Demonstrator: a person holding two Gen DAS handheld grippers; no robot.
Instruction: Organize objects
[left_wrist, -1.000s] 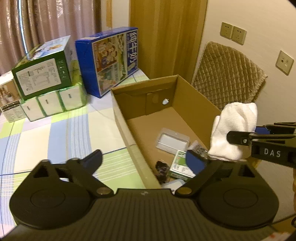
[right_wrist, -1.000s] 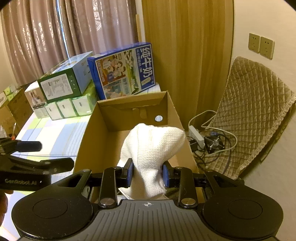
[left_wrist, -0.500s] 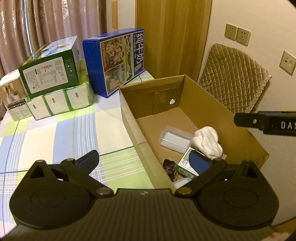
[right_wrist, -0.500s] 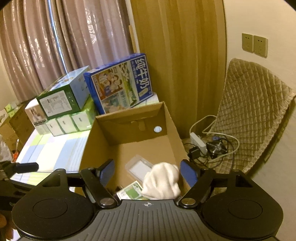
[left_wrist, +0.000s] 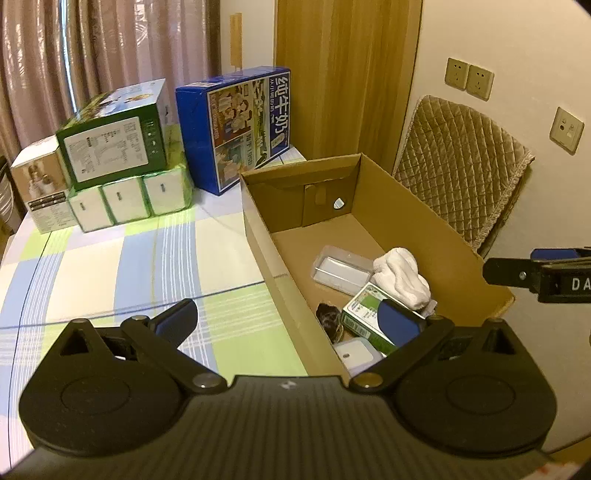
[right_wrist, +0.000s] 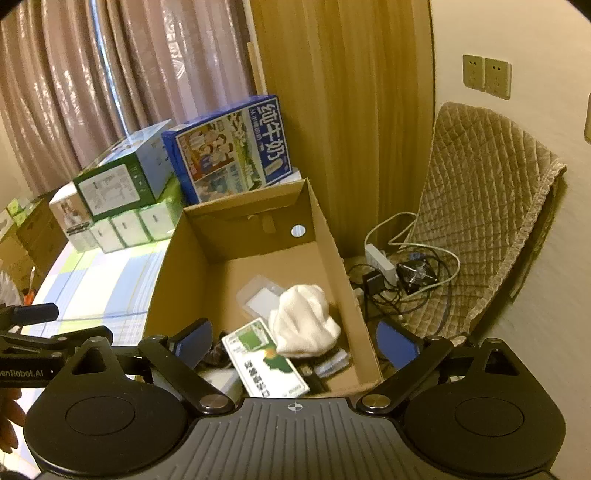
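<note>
A white cloth (right_wrist: 304, 325) (left_wrist: 402, 277) lies crumpled in the open cardboard box (right_wrist: 332, 243) (left_wrist: 424, 206), on a green-and-white packet (right_wrist: 264, 360) (left_wrist: 364, 314). Beside it rest a clear plastic case (left_wrist: 341, 269) (right_wrist: 260, 297), a dark item (left_wrist: 328, 321) and a small white case (left_wrist: 356, 354). My right gripper (right_wrist: 293, 341) hangs open above the box's near end, empty. Wide open too, my left gripper (left_wrist: 288, 319) straddles the box's left wall and holds nothing.
The box stands on a checked tablecloth (left_wrist: 129, 266). At the back are a blue milk carton (left_wrist: 236, 125), a green box (left_wrist: 114, 144) on white packs, and a small white box (left_wrist: 40, 184). A quilted chair (right_wrist: 484, 221) and cables with a power strip (right_wrist: 384, 262) lie right of the box.
My right gripper opened and let go of the white cloth, which dropped into the box. Both grippers have drawn back and upward from the box.
</note>
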